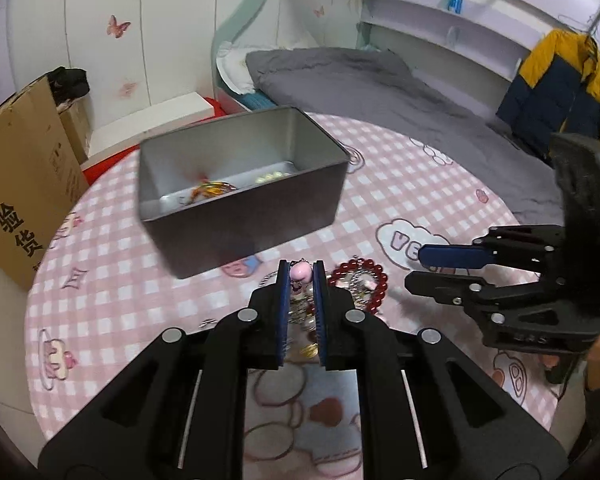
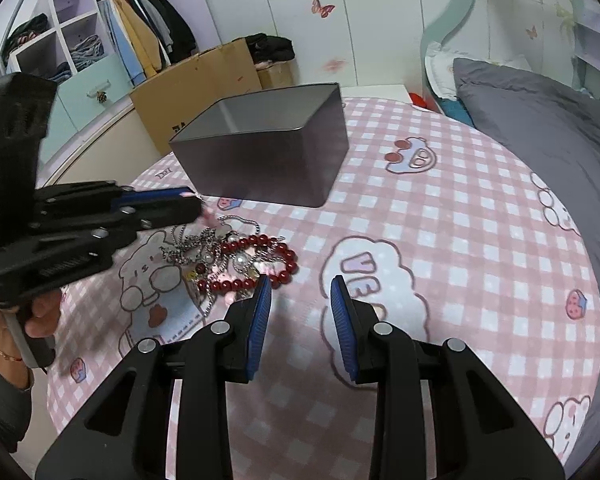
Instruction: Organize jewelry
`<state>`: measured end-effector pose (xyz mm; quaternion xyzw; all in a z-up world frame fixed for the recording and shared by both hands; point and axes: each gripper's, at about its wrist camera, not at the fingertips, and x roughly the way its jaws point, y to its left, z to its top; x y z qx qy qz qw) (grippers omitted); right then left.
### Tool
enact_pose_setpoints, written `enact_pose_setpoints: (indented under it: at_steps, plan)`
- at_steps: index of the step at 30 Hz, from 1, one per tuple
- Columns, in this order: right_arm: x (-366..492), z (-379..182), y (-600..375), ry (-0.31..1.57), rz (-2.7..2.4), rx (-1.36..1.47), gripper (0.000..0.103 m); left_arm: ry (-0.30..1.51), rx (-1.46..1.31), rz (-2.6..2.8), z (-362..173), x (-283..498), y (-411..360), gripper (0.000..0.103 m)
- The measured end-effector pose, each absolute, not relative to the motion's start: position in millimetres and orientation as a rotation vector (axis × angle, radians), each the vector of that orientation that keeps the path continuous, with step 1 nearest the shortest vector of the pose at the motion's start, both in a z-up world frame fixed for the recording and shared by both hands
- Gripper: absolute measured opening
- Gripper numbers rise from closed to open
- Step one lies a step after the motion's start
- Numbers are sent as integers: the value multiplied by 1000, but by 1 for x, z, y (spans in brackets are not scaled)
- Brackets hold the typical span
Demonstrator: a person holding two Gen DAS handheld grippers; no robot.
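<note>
My left gripper (image 1: 301, 270) is shut on a small pink charm (image 1: 301, 273) with a chain, held just above the jewelry pile; it also shows in the right wrist view (image 2: 194, 197). The pile holds a red bead bracelet (image 2: 260, 264) and tangled silver chains (image 2: 198, 246). A grey metal tin (image 1: 240, 196) stands behind the pile with a few pieces of jewelry (image 1: 210, 191) inside. My right gripper (image 2: 298, 284) is open and empty, low over the tablecloth just right of the pile; it also shows in the left wrist view (image 1: 414, 266).
A round table with a pink checked cartoon cloth (image 2: 440, 220) holds everything. A cardboard box (image 1: 24, 184) stands left of the table. A grey bed (image 1: 360, 84) lies behind it, and a yellow and navy jacket (image 1: 560, 88) hangs at right.
</note>
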<state>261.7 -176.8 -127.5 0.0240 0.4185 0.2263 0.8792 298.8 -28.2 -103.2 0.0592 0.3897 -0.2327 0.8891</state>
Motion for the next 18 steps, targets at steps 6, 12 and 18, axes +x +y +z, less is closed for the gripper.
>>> enact_pose_setpoints:
  at_steps: [6,12,18]
  plan:
    - [265,-128,-164,899,503,45,29,788,88,-466,-94,293,-3,11]
    - [283,-133,-166,931,442,93,29,778,76,-469,-90,290,7,11]
    - [286,-137,-146,941,398,-99,18,776,69,-481,-91,288,11,11]
